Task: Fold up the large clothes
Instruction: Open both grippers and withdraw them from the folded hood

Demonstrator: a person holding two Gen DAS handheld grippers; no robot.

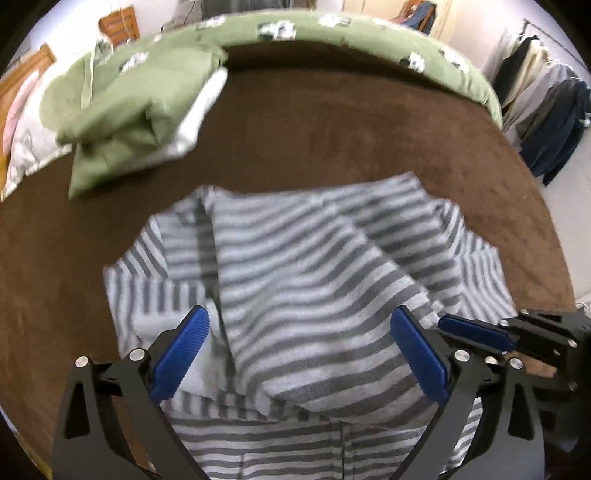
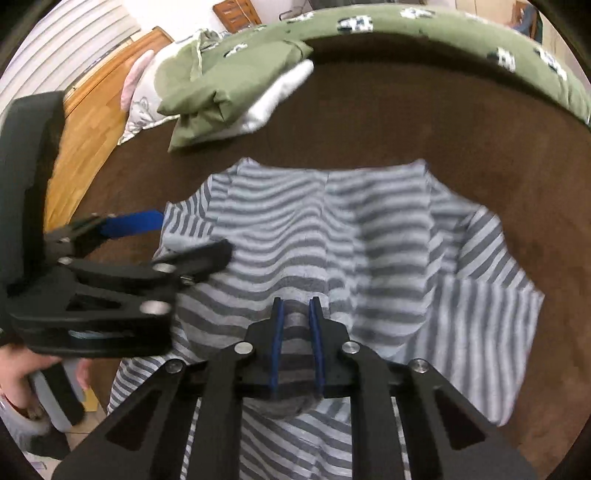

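Note:
A grey-and-white striped garment lies spread and partly folded on a brown blanket; it also shows in the right wrist view. My left gripper is open and empty, its blue pads above the garment's near part. My right gripper is shut on a raised fold of the striped garment and lifts it slightly. The right gripper shows at the right edge of the left wrist view. The left gripper shows at the left of the right wrist view, held by a hand.
A folded green-and-white bedding bundle lies at the far left of the bed. A green patterned cover rims the far edge. Clothes hang on a rack at the right. Wooden floor lies to the left.

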